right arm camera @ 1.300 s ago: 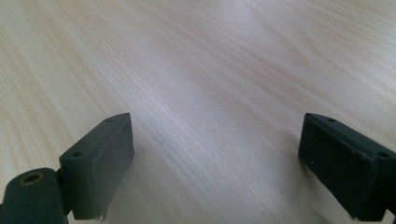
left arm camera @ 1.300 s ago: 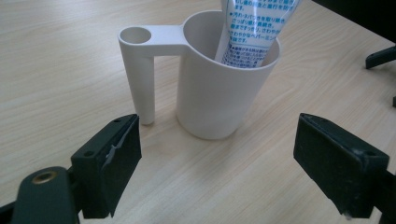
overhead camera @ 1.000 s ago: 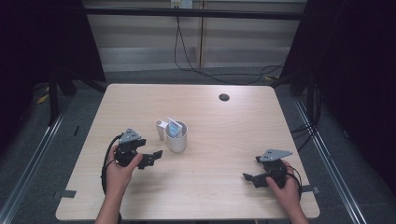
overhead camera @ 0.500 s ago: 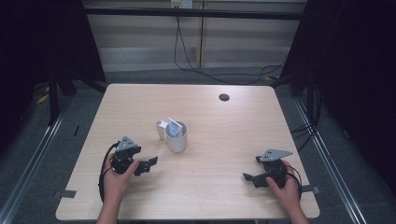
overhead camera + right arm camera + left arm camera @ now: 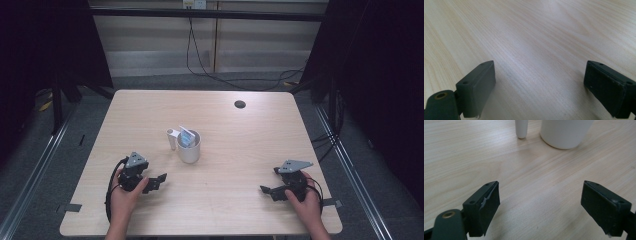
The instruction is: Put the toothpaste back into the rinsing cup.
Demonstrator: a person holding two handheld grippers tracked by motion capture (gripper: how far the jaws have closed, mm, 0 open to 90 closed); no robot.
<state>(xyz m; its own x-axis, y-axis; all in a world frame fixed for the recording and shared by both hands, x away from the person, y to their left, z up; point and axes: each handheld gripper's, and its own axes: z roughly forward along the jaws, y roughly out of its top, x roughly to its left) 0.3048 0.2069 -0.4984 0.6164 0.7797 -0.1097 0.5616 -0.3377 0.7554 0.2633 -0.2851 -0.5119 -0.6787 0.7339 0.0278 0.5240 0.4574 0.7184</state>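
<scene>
Both grippers idle, fingers released, empty. Left gripper (image 5: 159,179) rests near the white mug (image 5: 189,147), toward the person; right gripper (image 5: 265,190) well apart. Judgement: next move, approach mug.

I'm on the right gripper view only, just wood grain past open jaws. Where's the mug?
Observer: The white mug stands near the middle of the table, up and to the left of the right gripper in the high view.
Operator: Anything in it?
Observer: Yes, a pale blue packet leans inside, poking above the rim.
Operator: Left gripper holding anything?
Observer: No. The left gripper is open and bare, aimed at the mug's base with a small white cylinder beside it.
</scene>
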